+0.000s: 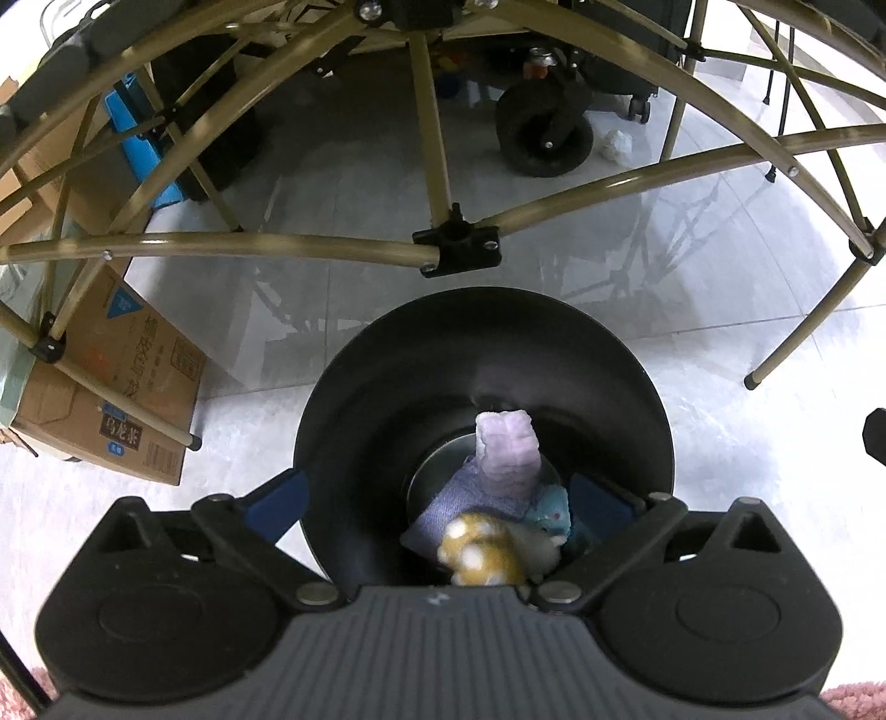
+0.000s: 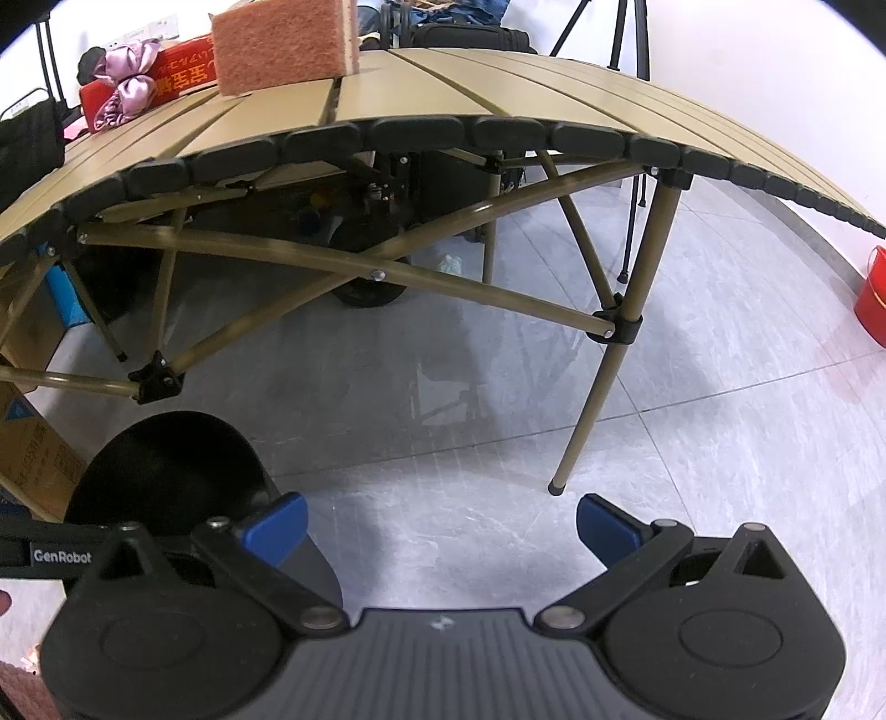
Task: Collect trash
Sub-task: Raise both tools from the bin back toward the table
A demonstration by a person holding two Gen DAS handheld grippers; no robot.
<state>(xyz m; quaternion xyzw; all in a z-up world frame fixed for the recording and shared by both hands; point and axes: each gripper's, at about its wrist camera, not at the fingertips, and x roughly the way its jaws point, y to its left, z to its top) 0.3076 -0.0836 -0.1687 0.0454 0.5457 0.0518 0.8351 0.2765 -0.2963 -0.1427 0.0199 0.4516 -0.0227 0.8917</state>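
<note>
- My left gripper (image 1: 437,498) hangs right over the mouth of the black bin (image 1: 354,387), jaws spread wide with nothing between the blue pads (image 1: 282,493)
- Down inside the bin I can see what is already collected: a pale lilac piece (image 1: 506,454) standing up, a bluish-purple cloth (image 1: 459,498) under it, a teal scrap (image 1: 551,512) and a yellow-and-white item (image 1: 482,554) nearest the lens, which is blurred, so I can't say whether it is at rest
- I read this as the end of a drop-off: the left jaws are released above the bin and the load lies in it
- My right gripper (image 2: 440,526) is also released and empty, held over bare grey floor (image 2: 443,399) just beside the bin (image 2: 166,465), facing the folding table (image 2: 498,94)
- On the tabletop, well apart from the right gripper, sit a reddish scouring sponge (image 2: 282,44), a red box (image 2: 177,75) and a pink satin bow (image 2: 122,88); I can't tell which of these count as trash
- A crumpled white wad (image 1: 614,145) lies on the floor beyond the table frame, next to a black wheel (image 1: 542,138); that looks like the likeliest remaining target
- Next move, as I judge it: lift the left clear of the bin, then send an open gripper to the wad, threading past the table's crossed legs (image 2: 609,327) without snagging
</note>
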